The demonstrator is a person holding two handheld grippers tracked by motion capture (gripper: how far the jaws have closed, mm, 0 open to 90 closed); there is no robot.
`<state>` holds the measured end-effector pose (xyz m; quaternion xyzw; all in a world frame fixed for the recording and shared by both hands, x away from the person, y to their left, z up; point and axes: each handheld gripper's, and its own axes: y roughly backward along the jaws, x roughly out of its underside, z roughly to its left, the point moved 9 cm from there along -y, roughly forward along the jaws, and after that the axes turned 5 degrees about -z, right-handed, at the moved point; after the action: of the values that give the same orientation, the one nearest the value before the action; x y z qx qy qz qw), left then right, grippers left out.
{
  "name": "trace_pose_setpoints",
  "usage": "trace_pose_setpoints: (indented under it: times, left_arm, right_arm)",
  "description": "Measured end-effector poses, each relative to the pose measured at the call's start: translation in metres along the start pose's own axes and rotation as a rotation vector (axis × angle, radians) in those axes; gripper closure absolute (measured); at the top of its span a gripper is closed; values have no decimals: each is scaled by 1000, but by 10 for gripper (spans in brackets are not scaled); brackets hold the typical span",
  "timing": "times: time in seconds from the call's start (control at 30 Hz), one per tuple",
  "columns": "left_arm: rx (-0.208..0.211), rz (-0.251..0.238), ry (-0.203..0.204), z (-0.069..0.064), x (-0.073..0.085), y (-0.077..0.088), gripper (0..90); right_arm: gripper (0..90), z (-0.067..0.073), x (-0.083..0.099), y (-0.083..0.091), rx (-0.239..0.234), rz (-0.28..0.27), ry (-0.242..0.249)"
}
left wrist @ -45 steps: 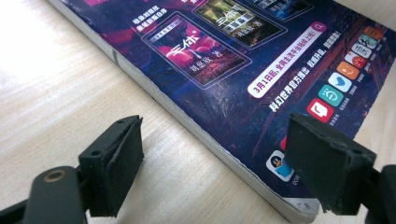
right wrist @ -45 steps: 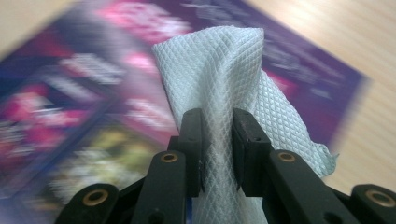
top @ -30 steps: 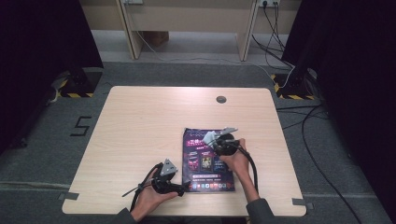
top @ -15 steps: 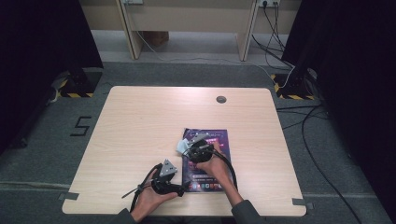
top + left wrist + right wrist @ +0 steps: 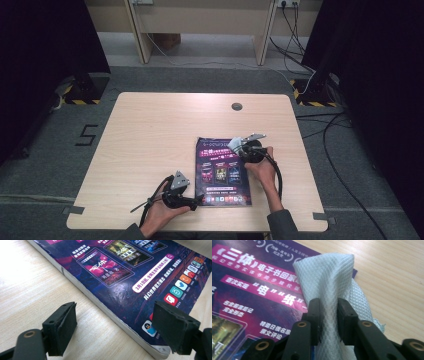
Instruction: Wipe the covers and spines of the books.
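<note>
A purple magazine [image 5: 222, 171] lies flat on the table [image 5: 150, 135], right of centre toward the near edge. The right gripper [image 5: 239, 146] sits over the magazine's far right corner, its fingers [image 5: 315, 315] pinched tight on a folded white cloth [image 5: 332, 277] that rests against the cover. The left gripper [image 5: 199, 200] lies low at the magazine's near left corner, its fingers [image 5: 62, 325] spread wide either side of that corner, gripping nothing.
</note>
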<state>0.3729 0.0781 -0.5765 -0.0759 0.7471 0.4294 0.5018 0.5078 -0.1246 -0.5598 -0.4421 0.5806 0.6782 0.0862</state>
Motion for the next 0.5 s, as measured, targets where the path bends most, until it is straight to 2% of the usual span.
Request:
trace_pose_setpoints:
  times: [0.1,0.17,0.23,0.33,0.5]
  left_arm:
    - [-2,3,-11,-1,0,1,189]
    - [-2,4,-6,0,0,1,186]
    - [-4,-3,-8,-1,0,0,187]
    - [3,1,3,0,0,0,182]
    - [2,-5,4,0,1,0,182]
  right_arm:
    - [744,5,0,1,24,12,35]
    - [745,12,0,2,14,17,58]
    - [745,28,0,3,-28,18,73]
    - [741,58,-2,3,-93,16,129]
    - [742,106,-7,1,-164,4,209]
